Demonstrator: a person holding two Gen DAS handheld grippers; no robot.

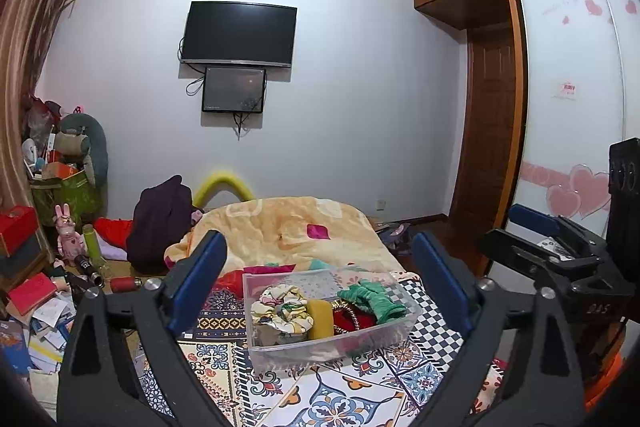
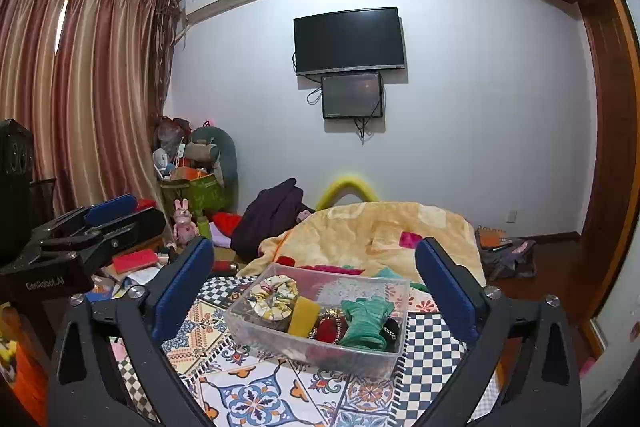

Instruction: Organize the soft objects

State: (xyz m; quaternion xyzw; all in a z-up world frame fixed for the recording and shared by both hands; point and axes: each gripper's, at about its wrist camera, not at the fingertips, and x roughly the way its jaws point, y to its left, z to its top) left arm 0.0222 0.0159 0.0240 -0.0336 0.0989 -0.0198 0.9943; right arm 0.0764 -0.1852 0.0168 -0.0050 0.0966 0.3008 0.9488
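Left wrist view: the left gripper (image 1: 320,267), jaws wide apart and empty, faces the clear bin (image 1: 404,327) on the patterned bedspread (image 1: 340,399); the bin sits centred ahead, its long axis running left to right. Inside lie a scrunchie (image 1: 280,307), yellow sponge (image 1: 320,319) and green cloth (image 1: 372,299).

Right wrist view: the right gripper (image 2: 314,273), likewise open and empty, frames the same bin (image 2: 256,331); neither gripper is clearly nearer.

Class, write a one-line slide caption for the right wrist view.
Open right claw faces a clear bin holding a scrunchie, yellow sponge and green cloth on a patterned bed.
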